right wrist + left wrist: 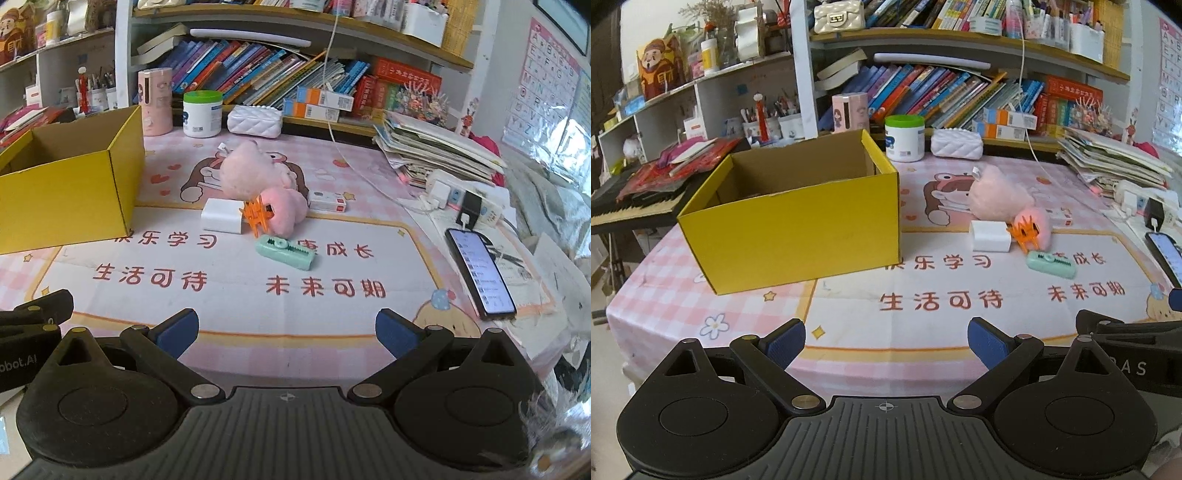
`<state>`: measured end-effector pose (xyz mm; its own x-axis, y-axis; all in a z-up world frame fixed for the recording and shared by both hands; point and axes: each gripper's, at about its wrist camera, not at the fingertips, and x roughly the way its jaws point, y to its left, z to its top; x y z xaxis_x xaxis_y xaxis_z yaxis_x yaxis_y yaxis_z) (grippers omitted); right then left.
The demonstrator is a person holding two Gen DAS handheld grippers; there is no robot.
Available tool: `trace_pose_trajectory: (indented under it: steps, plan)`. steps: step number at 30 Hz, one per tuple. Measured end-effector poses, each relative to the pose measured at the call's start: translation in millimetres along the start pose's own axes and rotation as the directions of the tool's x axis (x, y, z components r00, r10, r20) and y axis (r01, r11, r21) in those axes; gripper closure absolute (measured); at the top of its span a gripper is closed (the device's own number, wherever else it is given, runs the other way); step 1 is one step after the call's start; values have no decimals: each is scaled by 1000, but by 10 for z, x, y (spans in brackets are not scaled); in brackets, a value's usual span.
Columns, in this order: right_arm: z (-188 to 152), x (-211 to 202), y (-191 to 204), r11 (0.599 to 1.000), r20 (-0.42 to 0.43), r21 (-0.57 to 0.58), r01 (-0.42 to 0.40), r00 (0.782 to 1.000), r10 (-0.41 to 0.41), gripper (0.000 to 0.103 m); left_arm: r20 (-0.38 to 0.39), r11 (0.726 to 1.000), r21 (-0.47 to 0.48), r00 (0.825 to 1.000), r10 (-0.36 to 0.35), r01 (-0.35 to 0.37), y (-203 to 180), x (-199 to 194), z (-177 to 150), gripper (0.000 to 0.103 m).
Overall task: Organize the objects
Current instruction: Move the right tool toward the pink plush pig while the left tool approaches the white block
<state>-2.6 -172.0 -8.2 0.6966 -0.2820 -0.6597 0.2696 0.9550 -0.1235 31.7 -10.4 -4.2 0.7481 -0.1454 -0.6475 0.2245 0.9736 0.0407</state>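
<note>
Left tool [886, 341] and right tool [287, 334], side by side above the near edge of the tabletop [849, 325], each with blue pads spread wide and nothing between them; both angled down toward the printed pink cloth. Yellow cardboard box [798, 221], largest item, open-topped and apparently empty as far as its interior shows, standing on the left half of the tabletop; presumably the destination for the loose things. Pink plush toy [255, 173], lying right of the box in mid-table, a second pink fluffy piece [286, 216] touching its near side; white charger block [221, 219] just in front of the plush, nearest the box; white-and-red small box [327, 202] beside the fluffy piece on the far right; mint-green correction-tape dispenser [286, 253] lying flat, nearest the tools; orange hair claw clip [255, 218], smallest, wedged between the charger block and the fluffy piece. Smartphone [480, 273], screen lit, at the right edge, well apart from the cluster.

Step in hand, as judged: approach for a first pick. Recommended practice: take the mint-green dispenser first, since it lies clear of its neighbours; close across its narrow width; keep the other tool clear of the box rim.
</note>
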Motion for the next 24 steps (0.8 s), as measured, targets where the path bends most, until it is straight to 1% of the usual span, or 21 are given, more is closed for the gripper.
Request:
trace_pose_trajectory:
  steps: [13, 20, 22, 24]
  plan:
    - [388, 436, -213, 997, 4, -51, -51, 999, 51, 0, 11, 998, -52, 1000, 20, -20, -216, 318, 305, 7]
    - [592, 683, -365, 994, 8, -71, -87, 996, 87, 0, 12, 995, -81, 998, 58, -57, -344, 480, 444, 8]
    - [640, 744, -400, 992, 10, -75, -103, 994, 104, 2, 18, 993, -93, 997, 72, -70, -367, 508, 479, 8]
    - [685, 802, -433, 989, 12, -78, -125, 992, 127, 3, 23, 991, -104, 996, 86, -83, -387, 534, 503, 10]
